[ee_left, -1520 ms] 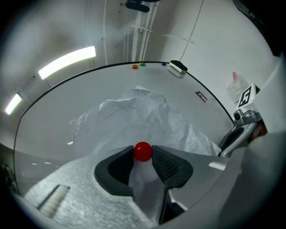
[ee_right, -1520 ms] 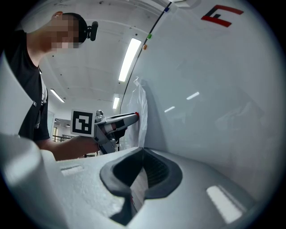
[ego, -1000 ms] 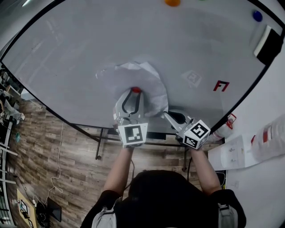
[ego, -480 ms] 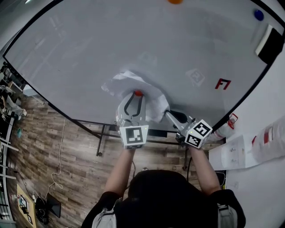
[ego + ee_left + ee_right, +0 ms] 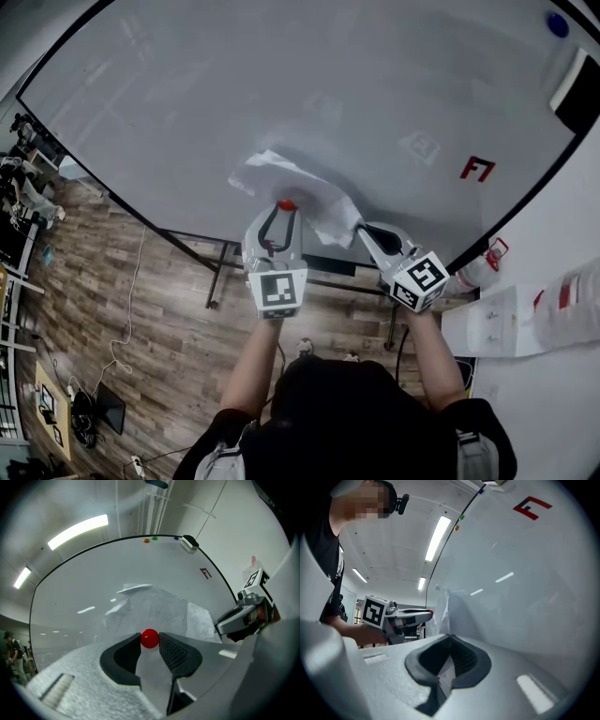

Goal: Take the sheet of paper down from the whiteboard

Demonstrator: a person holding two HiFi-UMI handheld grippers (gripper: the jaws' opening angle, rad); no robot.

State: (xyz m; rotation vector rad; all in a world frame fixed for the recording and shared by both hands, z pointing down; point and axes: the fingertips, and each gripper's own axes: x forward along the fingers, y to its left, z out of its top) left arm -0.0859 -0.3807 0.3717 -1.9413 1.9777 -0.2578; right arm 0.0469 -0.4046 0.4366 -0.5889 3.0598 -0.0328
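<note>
while the fingers of our left gripper (image 5: 284, 211) pinch the small round red magnet (image 5: 150, 638), our right gripper (image 5: 450, 641) clamps the crumpled white paper sheet (image 5: 159, 609), seemingly freed, just off the large white whiteboard (image 5: 281, 84); only lowering it remains.

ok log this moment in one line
left gripper: shut on red magnet | right gripper: shut on sheet of paper | paper: crumpled, in front of whiteboard

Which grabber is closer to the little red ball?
Left. The left gripper has its jaws shut on the red ball; the right gripper is off to the ball's right, clamped on the paper's edge.
</note>
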